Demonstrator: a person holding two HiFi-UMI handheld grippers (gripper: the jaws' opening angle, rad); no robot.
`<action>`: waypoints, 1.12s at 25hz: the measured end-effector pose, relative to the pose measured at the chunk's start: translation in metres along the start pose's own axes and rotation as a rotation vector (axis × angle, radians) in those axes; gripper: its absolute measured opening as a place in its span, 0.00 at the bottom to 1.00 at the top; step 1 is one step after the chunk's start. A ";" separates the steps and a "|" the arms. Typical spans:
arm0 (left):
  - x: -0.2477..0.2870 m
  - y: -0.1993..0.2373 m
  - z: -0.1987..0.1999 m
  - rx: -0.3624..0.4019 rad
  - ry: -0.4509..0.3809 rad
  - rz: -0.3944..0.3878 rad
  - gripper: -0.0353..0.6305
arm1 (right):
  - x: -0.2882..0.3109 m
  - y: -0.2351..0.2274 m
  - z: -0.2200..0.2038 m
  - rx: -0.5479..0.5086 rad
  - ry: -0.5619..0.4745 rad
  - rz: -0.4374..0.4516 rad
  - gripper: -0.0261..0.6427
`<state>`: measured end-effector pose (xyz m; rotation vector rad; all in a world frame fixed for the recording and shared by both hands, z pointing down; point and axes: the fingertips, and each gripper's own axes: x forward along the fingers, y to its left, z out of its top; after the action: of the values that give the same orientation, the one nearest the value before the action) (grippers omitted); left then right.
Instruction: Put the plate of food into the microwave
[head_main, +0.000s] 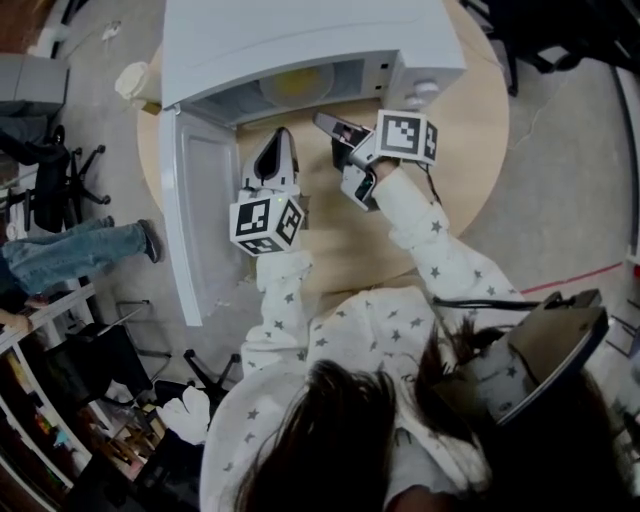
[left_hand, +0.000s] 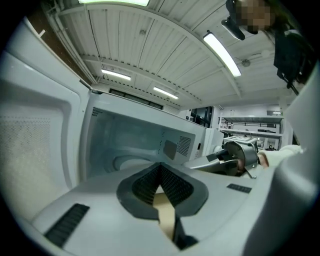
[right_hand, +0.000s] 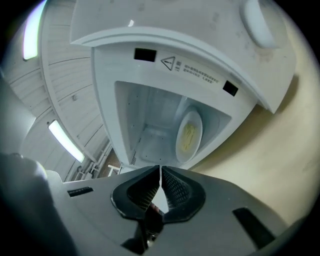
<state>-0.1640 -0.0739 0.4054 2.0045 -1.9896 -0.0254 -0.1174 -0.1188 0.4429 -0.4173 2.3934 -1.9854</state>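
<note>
A white microwave (head_main: 300, 40) stands on a round wooden table (head_main: 470, 130) with its door (head_main: 200, 220) swung wide to the left. Inside its cavity lies a white plate with yellow food (head_main: 297, 85), also plain in the right gripper view (right_hand: 189, 136). My left gripper (head_main: 283, 135) hovers just before the opening with its jaws together and nothing in them (left_hand: 160, 167). My right gripper (head_main: 322, 120) sits beside it, to the right, pointing into the cavity (right_hand: 160, 170); its jaws stand closed and empty, short of the plate. From the left gripper view, the right gripper (left_hand: 235, 157) shows at the right.
The open door (left_hand: 30, 130) walls off the left side. The microwave's dial (head_main: 420, 92) is at its front right. Bare tabletop (right_hand: 280, 150) lies to the right. On the floor at the left are a person's legs (head_main: 70, 250) and office chairs (head_main: 50, 180).
</note>
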 end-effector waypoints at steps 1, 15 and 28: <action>-0.001 0.001 -0.001 0.002 -0.002 0.000 0.06 | 0.000 0.002 -0.002 -0.009 0.011 0.016 0.07; -0.032 -0.024 0.008 0.033 -0.059 -0.046 0.06 | -0.030 0.051 -0.016 -0.139 0.116 0.238 0.05; -0.069 -0.102 0.035 0.052 -0.102 -0.100 0.06 | -0.098 0.096 -0.029 -0.128 0.096 0.359 0.05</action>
<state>-0.0749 -0.0158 0.3342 2.1751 -1.9670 -0.1020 -0.0473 -0.0549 0.3397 0.1073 2.4443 -1.7396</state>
